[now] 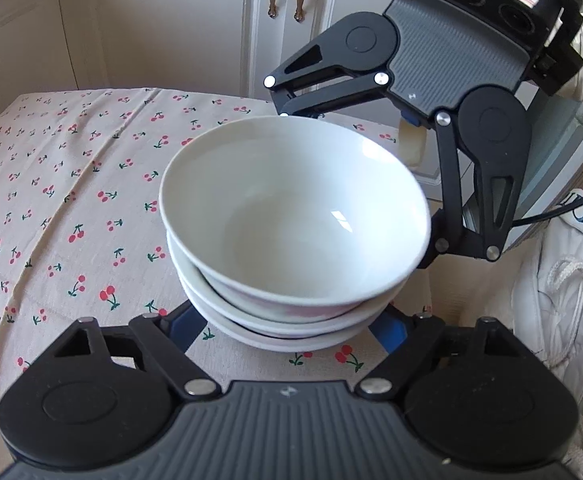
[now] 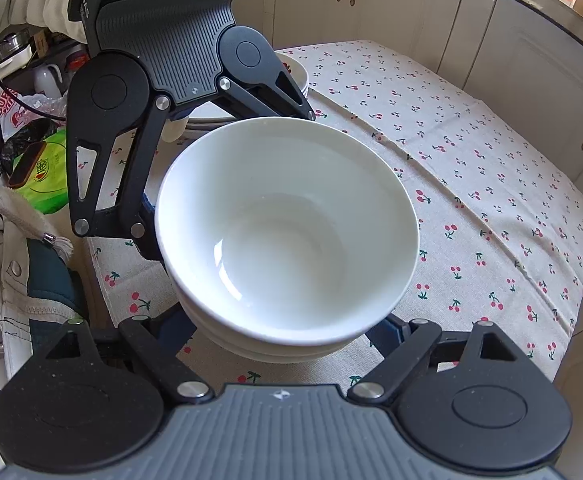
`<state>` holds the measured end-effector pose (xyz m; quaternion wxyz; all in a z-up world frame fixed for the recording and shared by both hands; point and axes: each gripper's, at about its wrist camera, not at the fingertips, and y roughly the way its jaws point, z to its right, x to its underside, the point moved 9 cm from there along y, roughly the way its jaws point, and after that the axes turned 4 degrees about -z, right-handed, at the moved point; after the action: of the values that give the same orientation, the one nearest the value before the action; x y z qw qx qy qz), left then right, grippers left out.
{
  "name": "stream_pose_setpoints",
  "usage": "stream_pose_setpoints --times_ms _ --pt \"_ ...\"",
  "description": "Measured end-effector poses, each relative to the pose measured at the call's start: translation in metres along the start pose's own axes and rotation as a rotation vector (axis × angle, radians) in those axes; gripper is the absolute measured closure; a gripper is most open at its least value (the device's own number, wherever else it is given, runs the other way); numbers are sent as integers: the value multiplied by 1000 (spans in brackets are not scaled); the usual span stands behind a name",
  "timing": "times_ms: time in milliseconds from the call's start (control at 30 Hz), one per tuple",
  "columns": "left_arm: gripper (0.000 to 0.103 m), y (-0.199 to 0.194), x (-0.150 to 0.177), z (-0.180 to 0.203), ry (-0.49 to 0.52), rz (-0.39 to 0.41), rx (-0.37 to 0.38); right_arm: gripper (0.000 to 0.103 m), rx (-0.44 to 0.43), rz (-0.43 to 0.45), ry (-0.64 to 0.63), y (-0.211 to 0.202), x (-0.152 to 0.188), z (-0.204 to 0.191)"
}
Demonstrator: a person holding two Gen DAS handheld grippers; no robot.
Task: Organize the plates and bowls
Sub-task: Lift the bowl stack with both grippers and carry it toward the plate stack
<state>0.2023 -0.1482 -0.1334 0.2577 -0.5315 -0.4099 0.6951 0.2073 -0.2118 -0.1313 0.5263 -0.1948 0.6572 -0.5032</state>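
A stack of three nested white bowls (image 1: 291, 216) stands on the cherry-print tablecloth (image 1: 71, 200); the top bowl sits slightly tilted. In the left wrist view my left gripper (image 1: 287, 314) reaches in from below. Its blue fingers (image 1: 187, 326) lie against both sides of the lower bowls, and the tips are hidden under the rims. My right gripper (image 1: 357, 184) comes in from the top right and clasps the far side. In the right wrist view the bowls (image 2: 287, 232) sit between the right gripper (image 2: 279, 330) below and the left gripper (image 2: 231, 176) at the upper left.
A stack of white plates (image 2: 297, 70) rests on the table behind the left gripper. Cream cabinets (image 1: 171, 20) stand beyond the table. A person's white jacket (image 1: 563, 300) is close to the table edge. Bags and clutter (image 2: 47, 168) lie off the table's left side.
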Motion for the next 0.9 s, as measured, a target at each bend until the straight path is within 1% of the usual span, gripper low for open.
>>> stream_pose_setpoints --times_ms 533,667,900 --pt "19 -4 1 2 4 6 -10 12 2 -1 8 -4 0 -2" --pt "19 -11 0 3 0 16 -14 12 4 -1 -4 -10 -3 -4" --pt "19 -30 0 4 -17 35 -46 12 16 2 -46 -22 -18 -9"
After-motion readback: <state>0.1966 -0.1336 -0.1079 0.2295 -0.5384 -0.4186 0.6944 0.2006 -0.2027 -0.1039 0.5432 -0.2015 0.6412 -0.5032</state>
